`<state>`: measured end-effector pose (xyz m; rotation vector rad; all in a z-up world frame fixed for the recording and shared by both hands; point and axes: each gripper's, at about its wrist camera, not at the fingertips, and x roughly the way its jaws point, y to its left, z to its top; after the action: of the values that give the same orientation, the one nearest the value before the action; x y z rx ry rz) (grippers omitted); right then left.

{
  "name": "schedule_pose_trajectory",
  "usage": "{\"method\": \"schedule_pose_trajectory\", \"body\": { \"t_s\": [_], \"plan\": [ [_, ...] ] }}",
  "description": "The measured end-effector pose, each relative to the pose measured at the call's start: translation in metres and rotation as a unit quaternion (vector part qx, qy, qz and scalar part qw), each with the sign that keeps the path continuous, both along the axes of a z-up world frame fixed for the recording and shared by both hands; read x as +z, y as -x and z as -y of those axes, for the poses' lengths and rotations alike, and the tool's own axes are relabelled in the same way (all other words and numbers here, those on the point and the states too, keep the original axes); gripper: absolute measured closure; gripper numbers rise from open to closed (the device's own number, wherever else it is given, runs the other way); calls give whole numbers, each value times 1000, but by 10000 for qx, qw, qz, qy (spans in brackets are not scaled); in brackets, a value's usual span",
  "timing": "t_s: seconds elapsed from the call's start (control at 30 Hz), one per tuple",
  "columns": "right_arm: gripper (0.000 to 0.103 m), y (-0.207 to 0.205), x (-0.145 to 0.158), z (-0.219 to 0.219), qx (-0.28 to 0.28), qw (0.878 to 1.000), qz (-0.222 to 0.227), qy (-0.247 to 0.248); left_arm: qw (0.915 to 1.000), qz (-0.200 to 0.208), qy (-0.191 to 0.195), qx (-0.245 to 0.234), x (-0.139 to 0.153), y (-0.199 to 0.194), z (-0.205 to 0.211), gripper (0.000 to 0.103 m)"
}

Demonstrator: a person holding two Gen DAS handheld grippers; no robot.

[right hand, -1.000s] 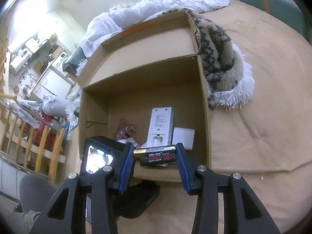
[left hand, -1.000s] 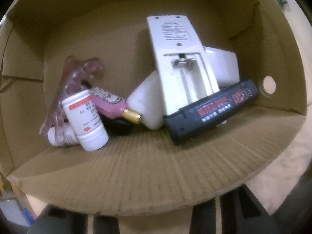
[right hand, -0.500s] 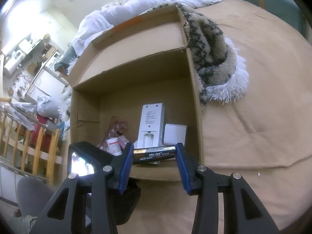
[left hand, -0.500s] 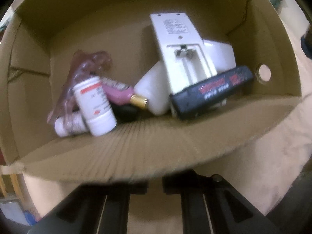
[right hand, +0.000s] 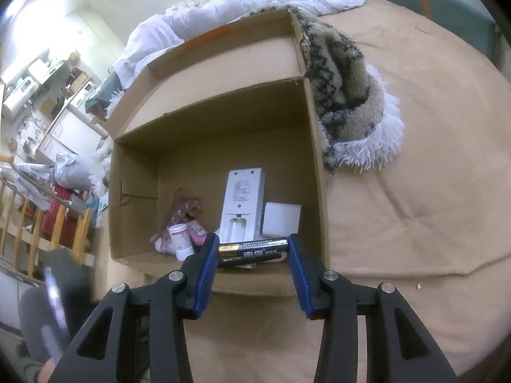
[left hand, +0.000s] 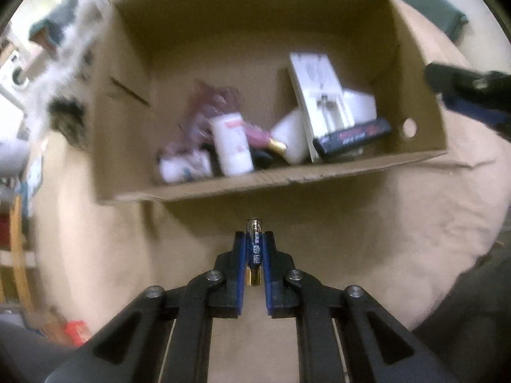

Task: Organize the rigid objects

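My left gripper [left hand: 254, 235] hovers over the tan sheet in front of an open cardboard box [left hand: 223, 188], shut on a small blue battery [left hand: 255, 255] that points forward. My right gripper [right hand: 253, 242] holds a black and gold battery [right hand: 255, 245] crosswise between its blue pads, just above the box's near wall [right hand: 255, 282]. Inside the box lie a white remote [right hand: 242, 204] with its battery bay open, a black battery pack [left hand: 351, 135], a white pill bottle [left hand: 231, 143], a pink bottle [left hand: 258, 134] and a white block [right hand: 281, 218].
The box sits on a bed with a tan sheet [right hand: 415, 191]. A shaggy patterned blanket [right hand: 348, 95] lies against its right wall, with white bedding [right hand: 255, 3] behind. A wooden railing [right hand: 48, 223] and room clutter are off the left side.
The left gripper has pulled up and back out of the box and now shows a small battery between its pads. The right gripper has kept still with its battery.
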<state>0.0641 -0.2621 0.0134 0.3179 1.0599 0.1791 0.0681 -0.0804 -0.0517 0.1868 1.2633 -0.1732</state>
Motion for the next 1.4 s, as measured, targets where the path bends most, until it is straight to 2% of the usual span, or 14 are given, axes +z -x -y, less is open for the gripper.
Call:
{"method": "schedule_pose_trajectory", "body": {
  "t_s": [0.07,0.23,0.3,0.43,0.53,0.77,0.97,1.13,1.33,1.4],
  "plan": [
    [57,-1,3,0,-7,10000,56,-78,9998,185,27,0,18,-1,-14,94],
    [57,-9,6,-8,103,9998,153,-32,9974,607,239,315,49,-35,-27,94],
    [57,-14,3,-11,135,9998,120,-1,9963,715,246,413,63,-31,-31,94],
    [57,-28,-1,-14,192,9997,98,100,9954,757,245,526,69,-56,-36,94],
    [57,-42,-7,-18,246,9995,60,173,9951,821,104,547,59,-71,-24,94],
    [57,-66,-30,-28,320,9990,-243,194,9961,661,66,583,30,-101,-14,94],
    [57,-67,-47,-32,362,9972,-658,22,9967,536,-35,605,11,-109,-8,94],
    [57,-65,-51,-35,394,9964,-749,71,9972,429,-64,603,0,-111,-5,94],
    [57,-68,-49,-37,387,9962,-780,81,9961,515,-128,698,-5,-109,-7,94],
    [47,-69,-48,-35,328,9964,-785,-57,9962,469,-134,724,-7,-108,-8,94]
  ]
}}
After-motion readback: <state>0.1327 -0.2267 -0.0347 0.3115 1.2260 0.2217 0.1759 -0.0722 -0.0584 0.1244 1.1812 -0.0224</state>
